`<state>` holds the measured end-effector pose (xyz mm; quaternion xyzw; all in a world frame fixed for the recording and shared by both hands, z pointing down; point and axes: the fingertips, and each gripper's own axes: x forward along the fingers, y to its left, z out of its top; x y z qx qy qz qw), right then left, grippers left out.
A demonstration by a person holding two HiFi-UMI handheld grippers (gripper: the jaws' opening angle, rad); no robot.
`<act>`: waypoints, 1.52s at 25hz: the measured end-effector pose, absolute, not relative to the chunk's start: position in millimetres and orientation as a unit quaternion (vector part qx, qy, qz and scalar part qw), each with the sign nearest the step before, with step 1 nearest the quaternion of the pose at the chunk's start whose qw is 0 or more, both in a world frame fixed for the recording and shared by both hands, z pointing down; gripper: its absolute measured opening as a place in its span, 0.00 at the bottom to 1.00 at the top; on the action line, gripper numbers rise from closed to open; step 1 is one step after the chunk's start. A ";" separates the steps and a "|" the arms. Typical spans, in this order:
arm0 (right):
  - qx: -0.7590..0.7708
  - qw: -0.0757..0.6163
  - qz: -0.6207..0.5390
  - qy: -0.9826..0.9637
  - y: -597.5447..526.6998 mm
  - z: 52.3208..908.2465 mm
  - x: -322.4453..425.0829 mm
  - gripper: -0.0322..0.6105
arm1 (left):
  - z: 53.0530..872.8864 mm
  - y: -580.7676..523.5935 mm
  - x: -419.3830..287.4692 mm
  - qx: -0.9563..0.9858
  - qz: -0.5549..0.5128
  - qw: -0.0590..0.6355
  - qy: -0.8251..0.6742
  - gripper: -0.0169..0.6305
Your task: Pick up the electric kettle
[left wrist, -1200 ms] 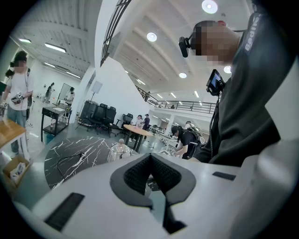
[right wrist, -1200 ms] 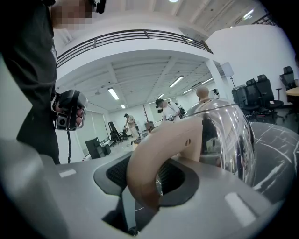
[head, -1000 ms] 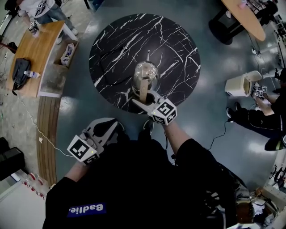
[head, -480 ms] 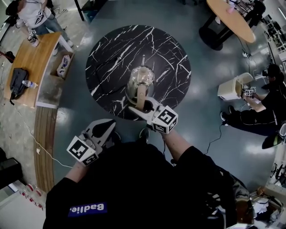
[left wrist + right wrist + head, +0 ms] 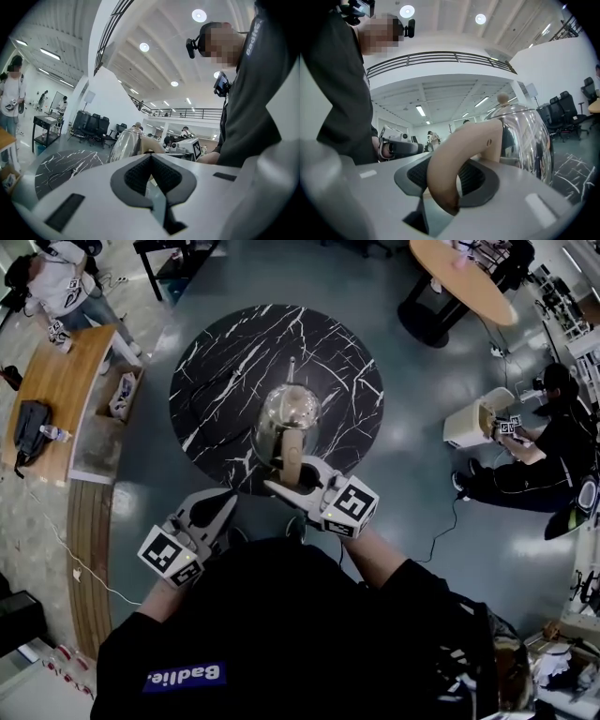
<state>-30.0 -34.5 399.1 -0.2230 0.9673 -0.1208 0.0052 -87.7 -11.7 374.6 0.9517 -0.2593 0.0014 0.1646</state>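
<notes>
The electric kettle [image 5: 286,411] is shiny steel with a beige handle [image 5: 292,454] and a small knob on its lid. It hangs above the round black marble table [image 5: 225,352]. My right gripper [image 5: 293,486] is shut on the handle, which curves between its dark pads in the right gripper view: handle [image 5: 454,159], gripper [image 5: 446,182], kettle body [image 5: 527,136]. My left gripper [image 5: 223,504] stays lower left of the kettle, apart from it, jaws together and holding nothing. In the left gripper view the kettle [image 5: 123,146] shows beyond the gripper [image 5: 151,161].
A wooden bench [image 5: 56,381] with a dark bag [image 5: 28,423] stands at the left, a person beside it. At the right a person [image 5: 544,460] sits on the floor next to a white bin [image 5: 469,423]. A tan round table [image 5: 459,277] is at the top right.
My right gripper has risen with the kettle, which now hangs clear above the table. The left gripper has come up a little.
</notes>
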 end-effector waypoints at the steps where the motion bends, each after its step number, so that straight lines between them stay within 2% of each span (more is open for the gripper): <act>1: -0.224 0.005 -0.121 0.967 -30.9 396.2 -29.2 0.27 | 373.5 -10.6 -86.5 0.953 0.000 0.164 -0.256 0.04; 38: -0.277 0.024 -0.101 0.955 13.8 358.5 -4.0 0.26 | 363.6 9.2 -55.2 0.970 0.006 0.146 -0.197 0.04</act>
